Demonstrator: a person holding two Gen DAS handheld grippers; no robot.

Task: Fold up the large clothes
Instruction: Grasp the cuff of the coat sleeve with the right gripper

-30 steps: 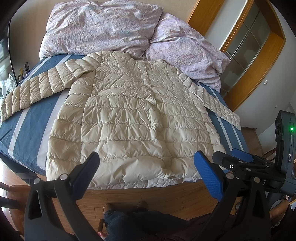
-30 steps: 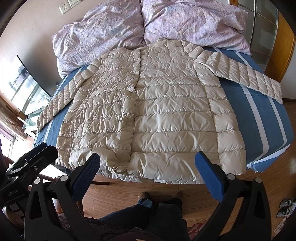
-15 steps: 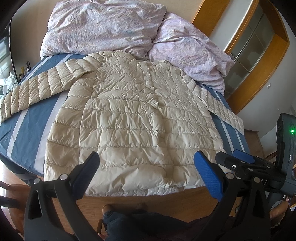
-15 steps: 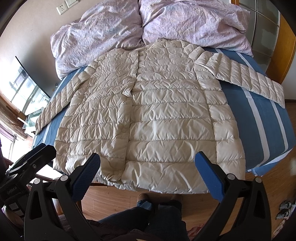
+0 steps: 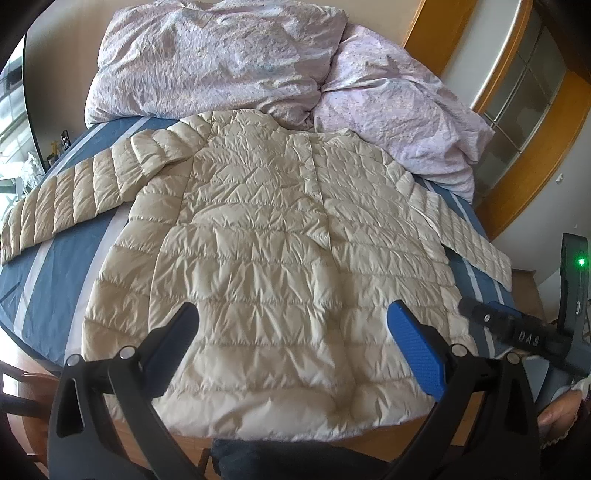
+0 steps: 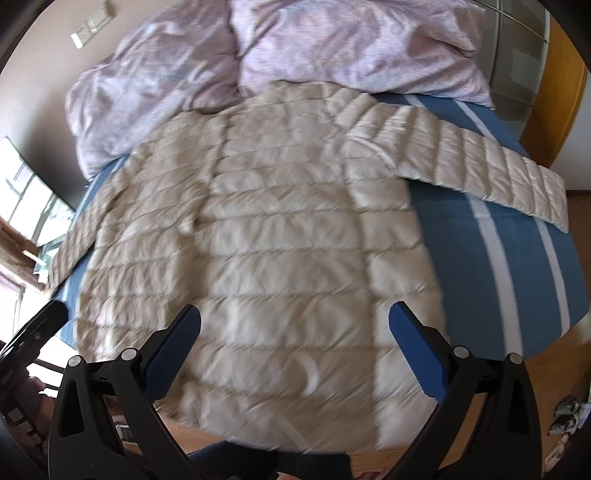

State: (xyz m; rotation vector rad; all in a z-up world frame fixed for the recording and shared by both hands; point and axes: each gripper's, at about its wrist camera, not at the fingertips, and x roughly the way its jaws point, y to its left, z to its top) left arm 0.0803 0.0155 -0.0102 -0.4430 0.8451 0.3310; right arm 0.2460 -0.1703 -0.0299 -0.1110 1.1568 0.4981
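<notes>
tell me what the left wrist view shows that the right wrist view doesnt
Only the left wrist view shows the right claw's black body with a green light and the orange wooden window frame. Only the right wrist view shows the white wall socket and, dimly, the left claw's black tip. Both share the cream quilted puffer jacket spread flat on the blue striped bedsheet, the crumpled lilac duvet, and open claws.

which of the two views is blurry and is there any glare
Right wrist view: motion-smeared, the quilting on the jacket streaks, though the right gripper stays crisp. Left wrist view: sharp, with seams on the jacket clear and mild sheen. Both views: fisheye bending at the edges, with blown-out windows on the left side.
</notes>
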